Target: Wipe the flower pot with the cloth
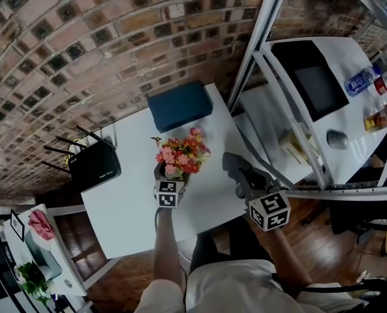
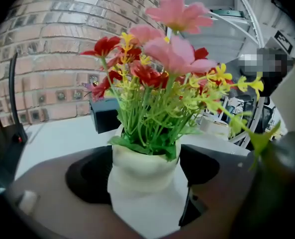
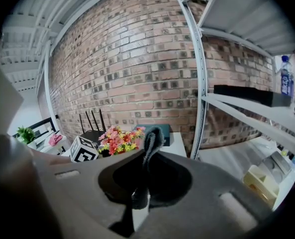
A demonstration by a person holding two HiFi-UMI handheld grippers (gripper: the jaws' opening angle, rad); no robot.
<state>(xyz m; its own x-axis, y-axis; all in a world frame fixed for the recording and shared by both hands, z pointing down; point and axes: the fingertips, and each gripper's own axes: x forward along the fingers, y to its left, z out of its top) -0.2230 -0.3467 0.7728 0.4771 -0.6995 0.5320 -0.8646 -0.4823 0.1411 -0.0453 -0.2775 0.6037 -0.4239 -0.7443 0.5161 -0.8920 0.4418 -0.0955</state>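
- Two grippers were over the white table (image 1: 128,207), where the task's thing stood.
- Left gripper (image 2: 146,180) clasped the cream flower pot (image 2: 145,163), with its pads pressing on both sides of it.
- Right gripper (image 3: 141,190) pinched the dark grey cloth (image 3: 153,133), near the pot but apart from it.
- Print on the black router (image 1: 94,165) and on the blue label of the bottle (image 1: 361,81) was too small to read.

One flower pot (image 1: 169,169), one cloth (image 1: 235,164), one router (image 1: 94,165), one box (image 1: 180,105).

Dim, perhaps soft; fisheye-warped edges.
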